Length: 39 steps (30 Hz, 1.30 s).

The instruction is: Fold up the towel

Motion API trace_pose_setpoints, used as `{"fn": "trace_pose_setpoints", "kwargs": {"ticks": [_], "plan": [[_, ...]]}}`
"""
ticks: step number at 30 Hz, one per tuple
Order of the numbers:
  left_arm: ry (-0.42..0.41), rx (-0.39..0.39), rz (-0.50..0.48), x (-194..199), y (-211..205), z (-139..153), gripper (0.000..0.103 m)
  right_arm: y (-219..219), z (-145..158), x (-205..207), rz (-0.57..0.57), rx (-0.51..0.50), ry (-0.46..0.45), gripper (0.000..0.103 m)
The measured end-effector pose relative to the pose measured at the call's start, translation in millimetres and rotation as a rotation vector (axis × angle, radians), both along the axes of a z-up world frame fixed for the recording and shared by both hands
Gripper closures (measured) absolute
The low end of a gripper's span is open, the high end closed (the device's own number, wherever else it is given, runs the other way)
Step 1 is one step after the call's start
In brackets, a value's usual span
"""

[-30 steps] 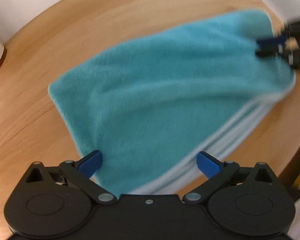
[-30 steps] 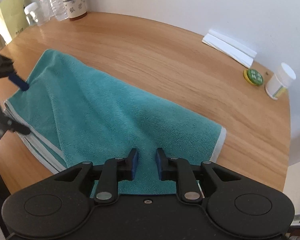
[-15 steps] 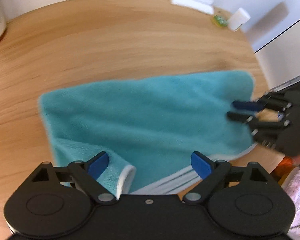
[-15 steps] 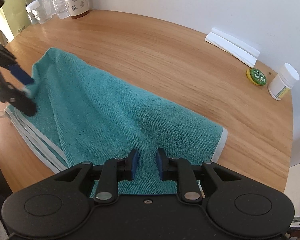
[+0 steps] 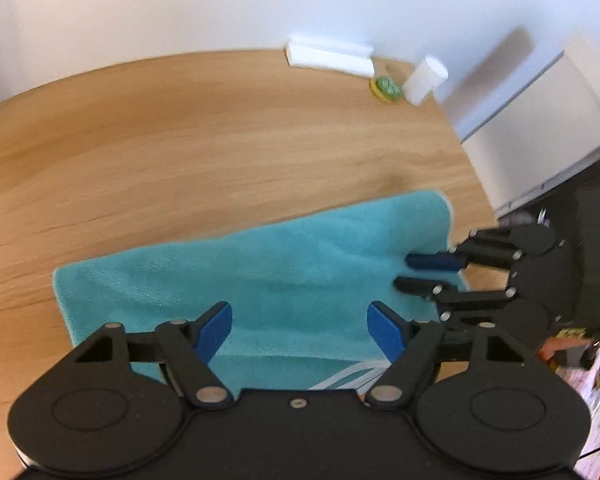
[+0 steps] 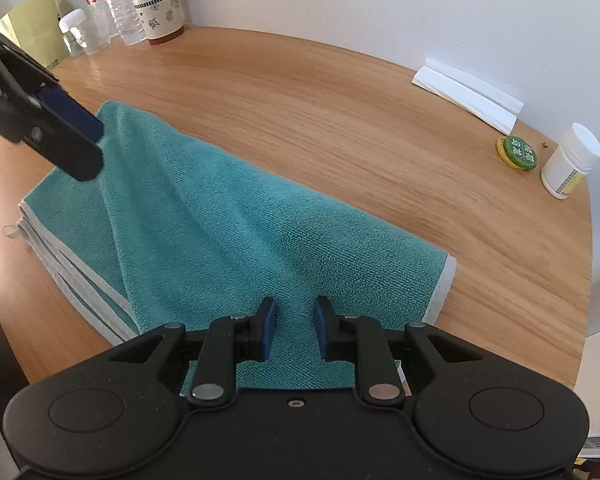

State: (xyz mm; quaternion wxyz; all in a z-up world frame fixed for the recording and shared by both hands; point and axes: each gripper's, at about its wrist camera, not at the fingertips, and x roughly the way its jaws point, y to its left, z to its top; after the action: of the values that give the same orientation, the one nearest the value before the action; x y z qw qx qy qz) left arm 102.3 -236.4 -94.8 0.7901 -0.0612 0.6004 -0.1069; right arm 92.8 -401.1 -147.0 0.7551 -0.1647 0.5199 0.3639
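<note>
Table (image 6: 340, 128); bottles' (image 6: 112, 4) contents possibly water

left wrist view motion-blurred throughout. towel (image 5: 300, 280) near edge hidden behind left gripper (image 5: 299, 330) body (same under the right gripper (image 6: 295, 320) in its view). label on white bottle (image 6: 570, 162) too small to read. water bottles (image 6: 112, 4) cut off at top edge.

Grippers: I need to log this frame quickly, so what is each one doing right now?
Left gripper: open, holding nothing, over the towel.
Right gripper: partly closed over a raised ridge of towel; a firm grip cannot be told.
</note>
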Motion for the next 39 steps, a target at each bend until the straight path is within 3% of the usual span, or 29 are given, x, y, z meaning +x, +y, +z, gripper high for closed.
{"fn": "trace_pose_setpoints", "kwargs": {"ticks": [1,5,12,15,18,28,31,35,39], "plan": [[0.015,0.015,-0.022,-0.4,-6.2,-5.5,0.041,-0.7,0.0,-0.2,0.000,0.003,0.000,0.079],[0.066,0.059,-0.069,-15.4,-16.0,-24.2,0.041,-3.5,-0.6,0.6,-0.007,0.019,0.006,0.079],[0.055,0.072,0.016,-10.3,-13.4,-47.9,0.041,-4.2,-0.6,1.3,0.013,0.025,0.011,0.079],[0.045,0.104,0.003,-9.9,-21.8,-52.8,0.041,-4.1,-0.6,0.6,0.021,0.025,0.007,0.079],[0.029,0.171,-0.045,-19.1,-31.2,-55.1,0.052,-4.4,-1.1,-0.4,0.036,0.025,-0.003,0.079],[0.111,0.133,0.045,-56.1,-5.9,-55.3,0.077,-2.2,-0.7,0.9,0.083,-0.002,-0.017,0.079],[0.112,0.094,0.100,-55.0,2.2,-44.6,0.077,-5.2,-1.3,2.1,0.080,0.010,-0.015,0.079],[0.009,0.020,0.095,-37.7,-6.0,-16.5,0.071,-6.8,-2.0,5.1,0.071,0.016,-0.002,0.079],[-0.040,0.012,0.110,-10.8,-19.5,-19.4,0.070,-5.6,-2.8,4.6,0.073,0.013,-0.005,0.079]]}}
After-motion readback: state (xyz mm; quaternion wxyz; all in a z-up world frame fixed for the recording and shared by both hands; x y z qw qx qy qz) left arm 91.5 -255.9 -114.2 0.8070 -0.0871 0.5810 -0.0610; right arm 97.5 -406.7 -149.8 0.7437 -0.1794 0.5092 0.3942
